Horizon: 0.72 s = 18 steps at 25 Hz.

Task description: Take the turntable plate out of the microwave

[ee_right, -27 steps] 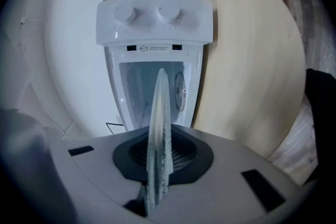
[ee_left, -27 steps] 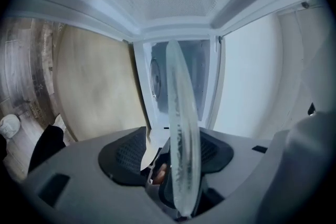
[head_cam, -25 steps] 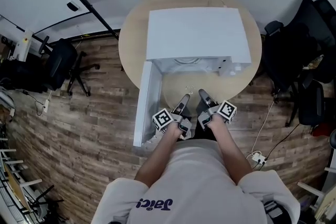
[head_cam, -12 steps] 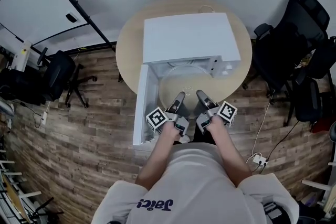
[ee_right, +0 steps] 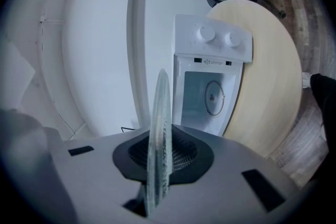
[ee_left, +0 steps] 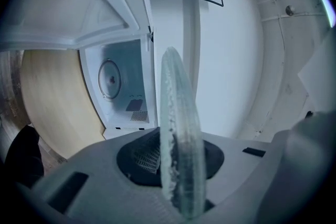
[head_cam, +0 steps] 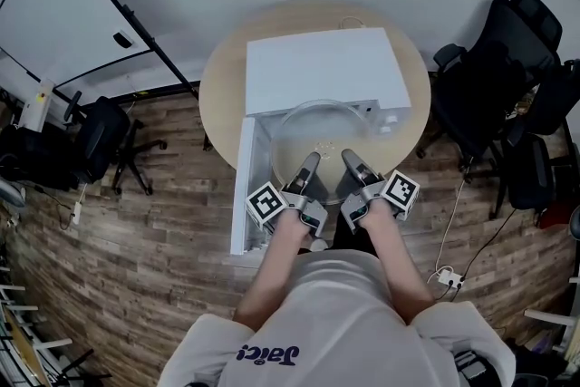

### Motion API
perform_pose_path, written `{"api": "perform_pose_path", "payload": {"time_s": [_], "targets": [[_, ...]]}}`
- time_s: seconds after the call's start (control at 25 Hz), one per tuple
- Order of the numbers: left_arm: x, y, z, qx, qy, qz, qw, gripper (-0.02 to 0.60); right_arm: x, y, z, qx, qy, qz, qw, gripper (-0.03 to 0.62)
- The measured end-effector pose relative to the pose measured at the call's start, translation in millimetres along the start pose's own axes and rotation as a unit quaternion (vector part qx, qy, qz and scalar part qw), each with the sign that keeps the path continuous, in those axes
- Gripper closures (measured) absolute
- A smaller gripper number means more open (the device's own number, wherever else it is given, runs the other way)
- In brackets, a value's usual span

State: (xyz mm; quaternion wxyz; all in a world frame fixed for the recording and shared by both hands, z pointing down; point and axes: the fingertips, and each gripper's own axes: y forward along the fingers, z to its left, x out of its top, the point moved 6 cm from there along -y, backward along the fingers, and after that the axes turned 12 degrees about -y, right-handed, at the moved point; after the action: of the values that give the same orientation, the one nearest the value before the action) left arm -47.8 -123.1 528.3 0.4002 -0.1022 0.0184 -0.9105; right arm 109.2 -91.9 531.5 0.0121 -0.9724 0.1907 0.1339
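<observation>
The clear glass turntable plate [head_cam: 317,139] hangs level in the air in front of the white microwave [head_cam: 322,68], its far rim over the open cavity. My left gripper [head_cam: 308,166] has the plate's near rim [ee_left: 178,134] between its jaws, which are closing on it. My right gripper [head_cam: 352,163] is shut on the same rim [ee_right: 158,134] a little to the right. Both gripper views show the plate edge-on between the pads, with the empty microwave cavity [ee_left: 123,92] [ee_right: 207,97] behind and below.
The microwave stands on a round wooden table [head_cam: 222,77], its door [head_cam: 245,186] swung open to the left. Black office chairs stand at the right [head_cam: 507,68] and left [head_cam: 100,136]. Cables and a power strip [head_cam: 444,275] lie on the wood floor.
The plate has come up and out of the microwave cavity toward me. Both grippers have risen with it, still at its near rim.
</observation>
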Motion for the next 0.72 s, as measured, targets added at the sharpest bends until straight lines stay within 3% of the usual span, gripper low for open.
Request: {"api": "perform_pose_path", "payload": {"time_s": [0.28, 0.72], "targets": [[-0.8, 2.3, -15.2, 0.001, 0.007, -0.003, 1.0000, 0.505, 4.1, 1.6, 13.8, 0.005, -0.001, 0.000, 1.000, 0.560], [-6.6, 4.1, -11.7, -0.009, -0.013, -0.004, 0.9999, 0.505, 9.8, -3.8, 17.7, -0.010, -0.019, 0.006, 1.000, 0.560]]}}
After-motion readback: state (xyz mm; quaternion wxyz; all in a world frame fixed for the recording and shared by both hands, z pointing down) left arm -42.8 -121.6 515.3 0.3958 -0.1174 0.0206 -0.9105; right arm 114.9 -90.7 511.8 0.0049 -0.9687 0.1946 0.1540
